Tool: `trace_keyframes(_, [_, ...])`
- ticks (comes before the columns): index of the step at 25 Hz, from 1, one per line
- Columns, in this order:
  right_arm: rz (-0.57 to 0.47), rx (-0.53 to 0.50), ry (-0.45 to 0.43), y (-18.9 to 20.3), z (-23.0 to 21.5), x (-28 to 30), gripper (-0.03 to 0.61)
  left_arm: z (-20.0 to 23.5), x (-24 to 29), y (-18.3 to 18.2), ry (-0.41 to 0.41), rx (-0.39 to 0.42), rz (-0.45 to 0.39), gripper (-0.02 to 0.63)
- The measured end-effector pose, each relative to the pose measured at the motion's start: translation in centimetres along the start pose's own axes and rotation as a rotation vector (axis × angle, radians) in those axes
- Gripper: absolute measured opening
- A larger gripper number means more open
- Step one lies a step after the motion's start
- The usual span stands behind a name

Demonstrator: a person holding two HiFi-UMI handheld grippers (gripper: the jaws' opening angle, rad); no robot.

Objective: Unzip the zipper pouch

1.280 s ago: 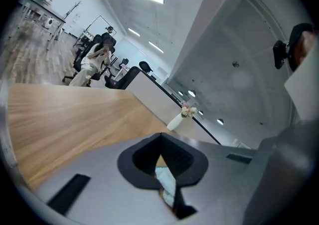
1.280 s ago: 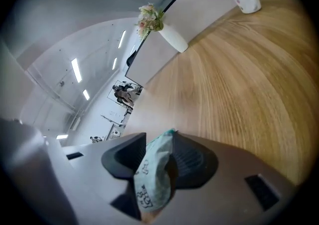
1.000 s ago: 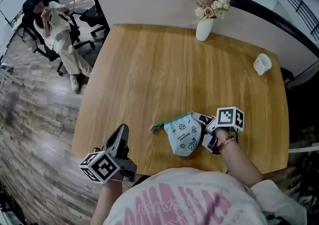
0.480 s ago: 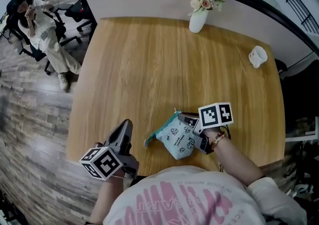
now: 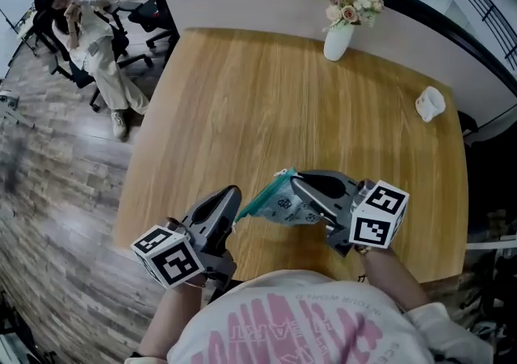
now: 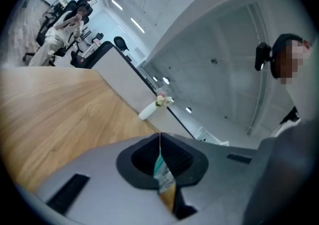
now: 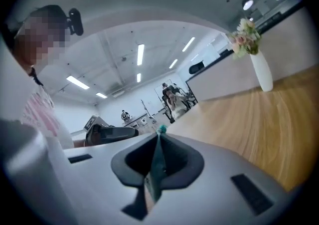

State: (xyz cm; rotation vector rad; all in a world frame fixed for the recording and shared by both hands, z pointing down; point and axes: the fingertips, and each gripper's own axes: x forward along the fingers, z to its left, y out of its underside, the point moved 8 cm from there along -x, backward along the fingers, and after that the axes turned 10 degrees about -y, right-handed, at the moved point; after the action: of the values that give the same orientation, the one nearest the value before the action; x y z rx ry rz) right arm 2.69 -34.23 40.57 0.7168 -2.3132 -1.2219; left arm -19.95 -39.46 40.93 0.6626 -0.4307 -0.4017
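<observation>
At far left, beyond the tabletop (image 5: pixel 258 104), a person (image 5: pixel 97 39) is seen seated on an office chair (image 5: pixel 69 72). Near the front edge, the left claw (image 5: pixel 230 199) is clamped shut on one thin end of the zipper pouch (image 5: pixel 283 204), and a sliver of teal and white fabric is pinched between its jaws. The pale blue pouch, printed with small drawings and edged in teal, is held up above the wood between both claws. Its other end is pinched by the right claw (image 5: pixel 299 184), whose jaws have just been closing on the teal edge. Farther right, at the back, a white vase (image 5: pixel 337 41) of flowers (image 5: pixel 351 1) and a small white object (image 5: pixel 430 102) are set on the tabletop.
</observation>
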Motion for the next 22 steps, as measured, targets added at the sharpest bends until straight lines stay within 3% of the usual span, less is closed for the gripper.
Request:
trace_keyframes(5, [-0.089,-0.247,-0.101,-4.6,3.8,-2.4,0.008,-5.6,-0.2,-1.6,0.243,-0.091,-0.085,0.005])
trace_keyframes(8, [-0.104,-0.348,-0.138,-6.3,5.7,-4.1,0.008,-8.5,0.4,-1.1,0.334,-0.183,-0.069,0.005])
trace_keyframes(16, [0.002,-0.578,-0.215,-5.9,9.7,-10.2,0.008,-15.3,1.3,4.5,0.475,-0.428,-0.018,0.017])
trace_keyframes(22, [0.059,-0.629,-0.269,-4.0,11.3,-14.8,0.008,-18.6,0.7,9.3,0.499,-0.480,-0.036,0.023])
